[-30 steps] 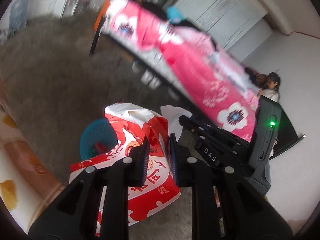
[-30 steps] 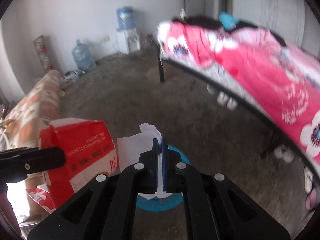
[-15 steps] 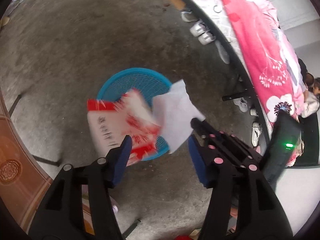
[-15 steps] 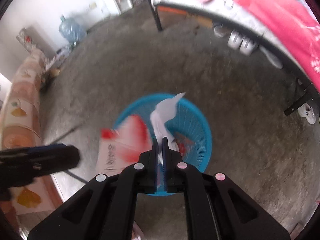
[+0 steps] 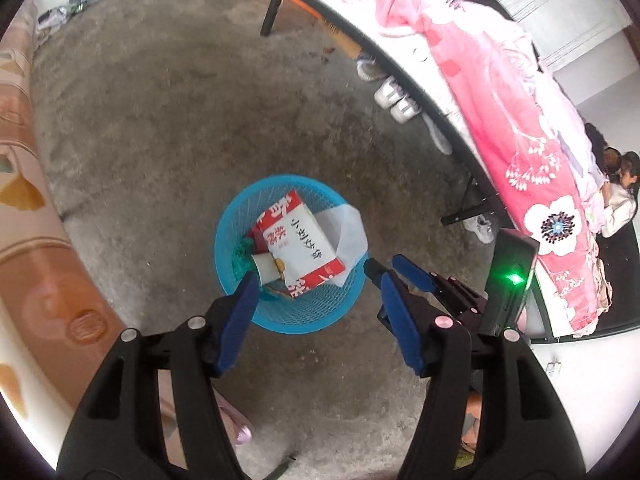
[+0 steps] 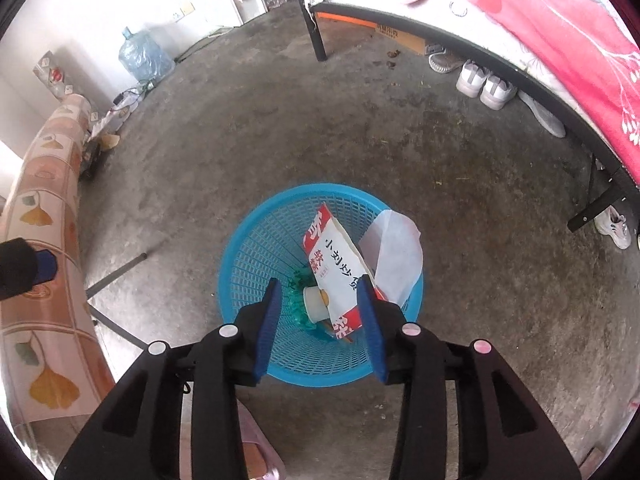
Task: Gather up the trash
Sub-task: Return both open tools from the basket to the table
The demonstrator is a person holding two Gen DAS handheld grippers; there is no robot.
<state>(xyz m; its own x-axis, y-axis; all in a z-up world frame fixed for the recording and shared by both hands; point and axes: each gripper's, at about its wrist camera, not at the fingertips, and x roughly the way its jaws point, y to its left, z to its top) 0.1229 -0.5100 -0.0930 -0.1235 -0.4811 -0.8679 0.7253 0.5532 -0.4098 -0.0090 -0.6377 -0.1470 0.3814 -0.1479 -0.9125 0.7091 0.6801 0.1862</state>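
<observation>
A blue mesh basket (image 5: 236, 236) (image 6: 256, 256) stands on the concrete floor. In it lie a red and white paper bag (image 5: 300, 244) (image 6: 336, 264), a white paper sheet (image 5: 352, 232) (image 6: 400, 256) and a small cup (image 5: 266, 266) (image 6: 316, 300). My left gripper (image 5: 318, 286) is open and empty above the basket's near rim. My right gripper (image 6: 320, 298) is open and empty over the basket; it also shows in the left wrist view (image 5: 384, 268) at the basket's right.
A bed with a pink floral quilt (image 5: 500, 92) (image 6: 540, 4) runs along the right, shoes (image 6: 484, 84) under it. A patterned covered surface (image 6: 44, 260) is at the left. A water jug (image 6: 142, 56) and dispenser stand by the far wall. A child (image 5: 620, 200) sits at the far right.
Both grippers opened and let go: the red and white bag and the white paper dropped into the basket. Both views tilted down over the basket.
</observation>
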